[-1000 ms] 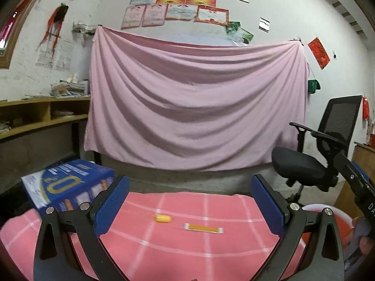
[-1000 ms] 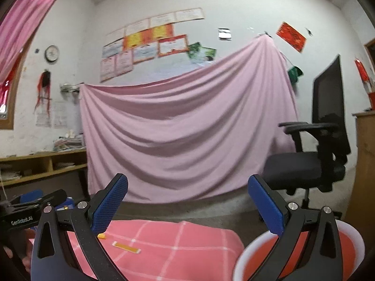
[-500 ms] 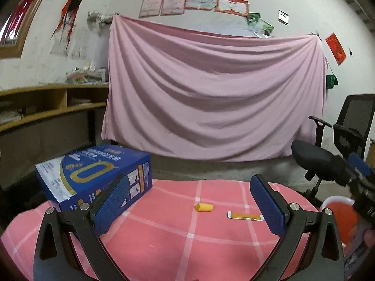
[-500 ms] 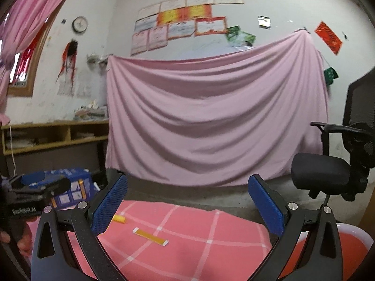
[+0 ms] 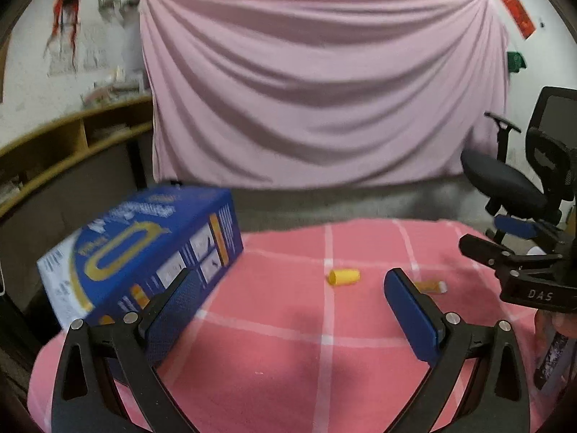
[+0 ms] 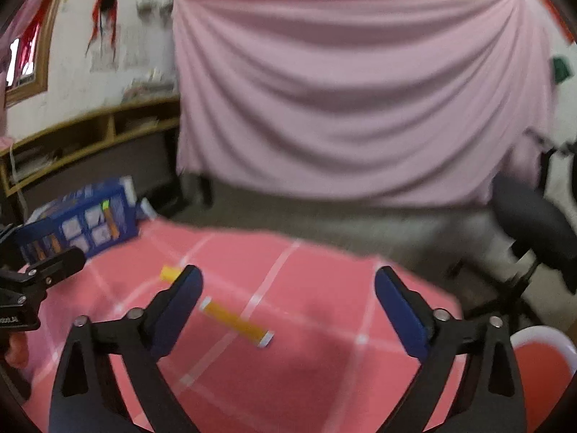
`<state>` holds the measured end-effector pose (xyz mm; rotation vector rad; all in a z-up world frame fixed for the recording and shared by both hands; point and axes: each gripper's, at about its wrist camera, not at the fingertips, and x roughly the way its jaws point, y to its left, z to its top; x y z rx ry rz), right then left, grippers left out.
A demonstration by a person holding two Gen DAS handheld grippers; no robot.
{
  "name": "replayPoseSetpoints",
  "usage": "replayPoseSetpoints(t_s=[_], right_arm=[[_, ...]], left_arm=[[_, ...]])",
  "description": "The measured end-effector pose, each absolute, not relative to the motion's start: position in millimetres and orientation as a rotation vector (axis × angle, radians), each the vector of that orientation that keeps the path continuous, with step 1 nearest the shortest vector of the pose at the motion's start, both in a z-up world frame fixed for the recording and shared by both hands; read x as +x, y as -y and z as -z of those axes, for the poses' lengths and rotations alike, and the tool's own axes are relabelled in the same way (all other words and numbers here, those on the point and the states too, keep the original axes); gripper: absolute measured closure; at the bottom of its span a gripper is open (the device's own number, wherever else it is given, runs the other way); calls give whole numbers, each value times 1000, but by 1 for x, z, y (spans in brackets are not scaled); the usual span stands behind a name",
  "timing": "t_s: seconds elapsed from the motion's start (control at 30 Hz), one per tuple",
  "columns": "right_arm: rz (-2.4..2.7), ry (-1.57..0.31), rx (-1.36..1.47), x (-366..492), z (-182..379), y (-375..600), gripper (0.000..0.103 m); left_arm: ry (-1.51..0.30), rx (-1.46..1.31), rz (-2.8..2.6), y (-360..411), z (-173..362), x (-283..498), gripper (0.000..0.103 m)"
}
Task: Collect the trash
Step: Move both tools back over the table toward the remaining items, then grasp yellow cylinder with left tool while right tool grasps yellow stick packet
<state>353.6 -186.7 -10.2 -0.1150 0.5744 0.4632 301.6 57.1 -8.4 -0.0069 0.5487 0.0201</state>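
Both wrist cameras look forward and slightly down between their own jaws, close over the pink-checked bench (image 5: 288,342), the left from nearer the blue box (image 5: 144,249), sharing the yellow cap (image 5: 344,277), orange strip (image 6: 234,321) and pink drape (image 5: 317,90).

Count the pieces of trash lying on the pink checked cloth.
2. A small yellow cap lies near the cloth's middle; a flat orange wrapper strip lies just beside it, nearer the white-rimmed bin. The blue box may hide more.
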Motion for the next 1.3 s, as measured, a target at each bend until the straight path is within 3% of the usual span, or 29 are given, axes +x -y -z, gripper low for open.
replayPoseSetpoints(t_s=[0.13, 0.37, 0.47, 0.53, 0.57, 0.6, 0.73, 0.87, 1.1, 1.3], right_arm=[[-544, -713, -128, 370, 26, 179, 25], [-630, -860, -233, 381, 48, 152, 46], [-637, -894, -263, 383, 53, 147, 49], [-638, -905, -259, 384, 54, 149, 64], [-648, -905, -253, 382, 54, 150, 85], [-650, -905, -254, 379, 53, 151, 90], [-622, -889, -286, 368, 52, 154, 91], [-556, -878, -249, 372, 50, 164, 91], [-518, -876, -143, 381, 46, 185, 91], [-498, -863, -134, 380, 43, 187, 91]], left_arm=[[-629, -31, -18, -59, 17, 316, 6], [-720, -15, 55, -50, 31, 334, 17], [-782, -23, 78, -49, 39, 352, 33], [-822, -51, 89, -50, 44, 361, 35], [-836, -63, 96, -50, 46, 366, 36], [-848, -73, 104, -49, 47, 369, 36], [-855, -61, 125, -42, 46, 379, 36], [-870, -56, 137, -32, 45, 392, 46], [-894, -11, 75, -17, 47, 403, 47], [-901, -13, 53, -14, 53, 402, 68]])
